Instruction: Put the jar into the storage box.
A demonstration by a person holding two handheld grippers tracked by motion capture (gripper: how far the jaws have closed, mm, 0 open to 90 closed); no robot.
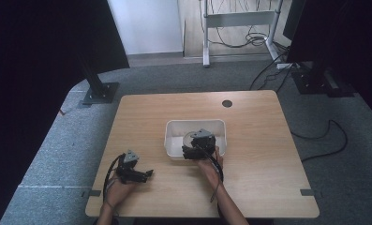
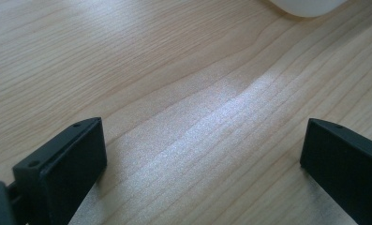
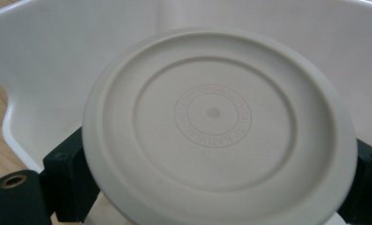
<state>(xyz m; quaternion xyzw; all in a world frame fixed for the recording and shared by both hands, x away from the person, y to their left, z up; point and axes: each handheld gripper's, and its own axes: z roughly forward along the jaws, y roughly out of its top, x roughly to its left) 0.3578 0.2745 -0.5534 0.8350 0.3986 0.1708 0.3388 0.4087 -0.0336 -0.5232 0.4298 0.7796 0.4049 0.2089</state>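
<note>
A wooden table [image 1: 249, 178] carries a white bin [image 1: 173, 140] near its middle. The right gripper [image 1: 197, 145] reaches into the bin from the near side, held by the person's right hand [image 1: 211, 168], with its cable trailing back along the forearm. In the right gripper view, a round off-white plate [image 3: 219, 126] sits between the two black jaws, which press against its left and right edges; the jaws are clamped on it. The plate faces the camera with its underside showing raised rings and a small ring of embossed lettering around a centre dot, too fine to read in full. The bin's white walls rise behind and around the plate, so the plate is inside the bin, tilted up. The left gripper [image 1: 136, 172] rests low over the table's near-left part, well apart from the bin, held in the left hand [image 1: 117, 190]. In the left gripper view its jaws stand wide apart over bare wood grain, with a corner of the bin at the top edge.
</note>
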